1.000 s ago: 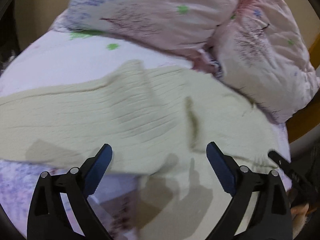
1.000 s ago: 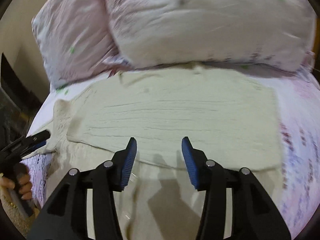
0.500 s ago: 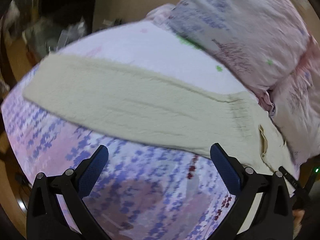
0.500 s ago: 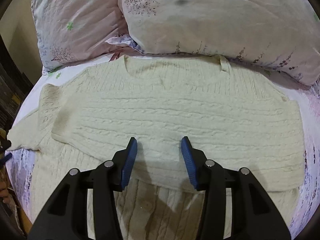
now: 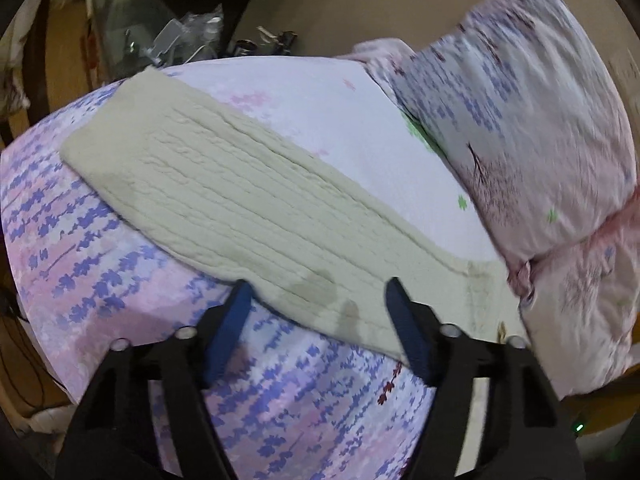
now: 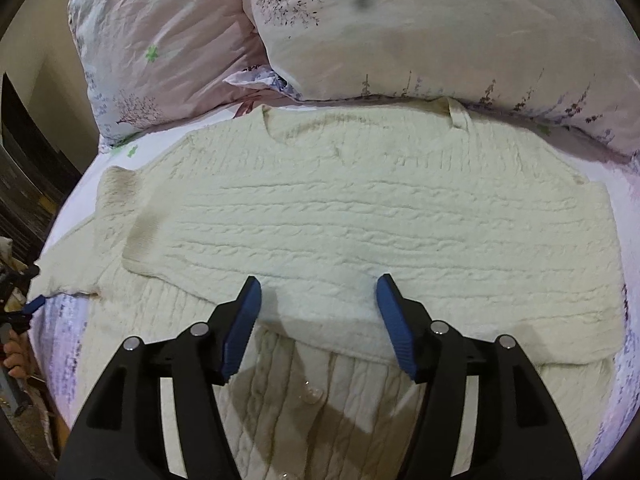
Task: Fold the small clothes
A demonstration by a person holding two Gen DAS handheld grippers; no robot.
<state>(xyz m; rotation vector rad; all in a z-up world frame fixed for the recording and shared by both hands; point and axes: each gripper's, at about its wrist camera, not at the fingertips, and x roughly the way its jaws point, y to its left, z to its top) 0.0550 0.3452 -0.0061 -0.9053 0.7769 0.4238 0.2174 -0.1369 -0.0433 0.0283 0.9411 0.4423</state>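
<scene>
A cream cable-knit cardigan [image 6: 360, 216] lies flat on the bed, neckline toward the pillows. One sleeve is folded across its chest; buttons show near the front. Its other sleeve [image 5: 240, 200] stretches out to the left over the bedsheet in the left wrist view. My left gripper [image 5: 320, 320] is open and empty, hovering over that sleeve near the shoulder. My right gripper [image 6: 316, 312] is open and empty above the lower edge of the folded sleeve. The left gripper's fingertip [image 6: 34, 304] shows at the sleeve's end in the right wrist view.
Two floral pillows [image 6: 400, 40] lie against the cardigan's collar at the head of the bed. The purple floral bedsheet [image 5: 100, 280] curves off at the bed's left edge. Clutter and plastic bags [image 5: 168, 36] sit beyond the far corner.
My left gripper has swung left from the cardigan body to over the outstretched sleeve, and its jaws stand narrower. My right gripper has steadied and opened slightly wider over the folded sleeve.
</scene>
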